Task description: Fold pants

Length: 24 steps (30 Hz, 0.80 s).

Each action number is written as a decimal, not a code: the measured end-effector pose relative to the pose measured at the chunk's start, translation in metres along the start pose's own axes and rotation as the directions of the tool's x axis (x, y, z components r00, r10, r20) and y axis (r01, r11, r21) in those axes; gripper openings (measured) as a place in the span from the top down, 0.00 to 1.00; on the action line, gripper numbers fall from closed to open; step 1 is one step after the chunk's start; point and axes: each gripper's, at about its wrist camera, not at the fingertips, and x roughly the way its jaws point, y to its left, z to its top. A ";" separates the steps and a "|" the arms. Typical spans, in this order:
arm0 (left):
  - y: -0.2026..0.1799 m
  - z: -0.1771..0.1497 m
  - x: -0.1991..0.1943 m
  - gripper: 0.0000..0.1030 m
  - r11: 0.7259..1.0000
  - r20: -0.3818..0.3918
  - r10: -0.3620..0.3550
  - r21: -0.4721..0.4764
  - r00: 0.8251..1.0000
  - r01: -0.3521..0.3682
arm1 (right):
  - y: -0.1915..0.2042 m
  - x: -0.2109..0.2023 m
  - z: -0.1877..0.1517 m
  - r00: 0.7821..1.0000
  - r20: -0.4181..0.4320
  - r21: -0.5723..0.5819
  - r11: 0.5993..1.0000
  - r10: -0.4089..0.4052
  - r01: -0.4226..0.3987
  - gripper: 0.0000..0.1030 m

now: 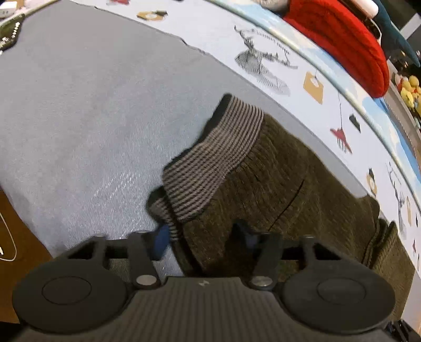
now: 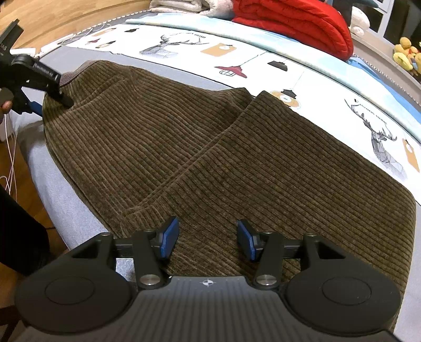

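The left gripper's [image 1: 205, 236] right pad is buried in the pants [image 1: 276, 184], so whether it pinches cloth can't be told. The whole left wrist view is smeared. The pants' near edge hides under the right gripper [image 2: 208, 238]. The red blanket [image 2: 294, 23] is cut off at the top.

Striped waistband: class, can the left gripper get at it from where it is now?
Probably yes: the left gripper sits at the pants' waist end, with the waistband directly ahead and nothing between.
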 end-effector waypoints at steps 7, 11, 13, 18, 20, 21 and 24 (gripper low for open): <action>-0.058 -0.003 -0.054 0.75 0.978 0.247 -0.173 0.160 0.953 0.136 | -0.032 -0.033 -0.004 0.990 0.124 0.181 0.983 -0.062 0.039 0.51; -0.129 -0.027 -0.086 0.78 0.872 0.263 -0.437 0.361 0.860 0.332 | -0.064 -0.058 -0.021 0.971 0.172 0.346 0.933 -0.164 0.097 0.51; -0.170 -0.051 -0.095 0.78 0.782 0.205 -0.542 0.478 0.815 0.400 | -0.080 -0.069 -0.035 0.960 0.175 0.417 0.900 -0.218 0.128 0.51; -0.269 -0.125 -0.097 1.00 0.436 -0.159 -0.767 0.581 0.621 0.687 | -0.125 -0.095 -0.083 0.943 0.148 0.628 0.765 -0.298 0.143 0.51; -0.300 -0.153 -0.095 0.91 0.342 -0.259 -0.747 0.641 0.613 0.687 | -0.141 -0.103 -0.103 0.947 0.146 0.705 0.702 -0.286 0.103 0.51; -0.309 -0.161 -0.091 0.76 0.367 -0.231 -0.713 0.682 0.663 0.633 | -0.148 -0.107 -0.112 0.949 0.149 0.737 0.671 -0.276 0.079 0.50; -0.310 -0.147 -0.067 0.64 0.524 -0.147 -0.642 0.632 0.753 0.571 | -0.159 -0.114 -0.134 0.949 0.148 0.788 0.613 -0.278 0.056 0.50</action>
